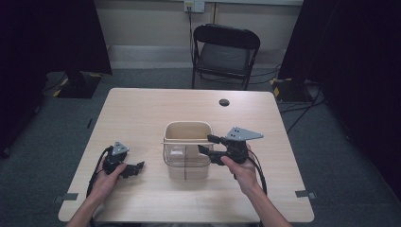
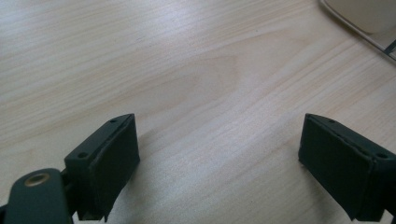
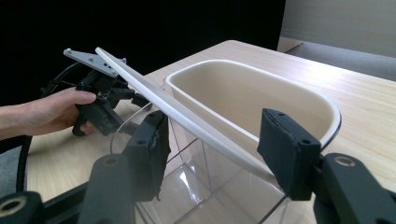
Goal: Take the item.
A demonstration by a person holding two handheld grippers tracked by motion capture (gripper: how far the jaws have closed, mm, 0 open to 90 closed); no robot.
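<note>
- A clear plastic bin (image 1: 186, 161) with a cream insert (image 3: 252, 98) sits mid-table, toward the person's edge of the wooden table (image 1: 142, 113).
- The right gripper (image 1: 206, 144) is at the bin's right side, jaws spread wide, straddling the thin white handle (image 3: 187, 119) without pinching it.
- The left gripper (image 1: 138, 167) rests on the table well left of the bin, jaws wide apart, holding nothing.
- The bin looks light, rigid and slick-walled; I'd guess the bail handle or the insert's rim is the surest place to grab, since smooth walls may slip.
</note>
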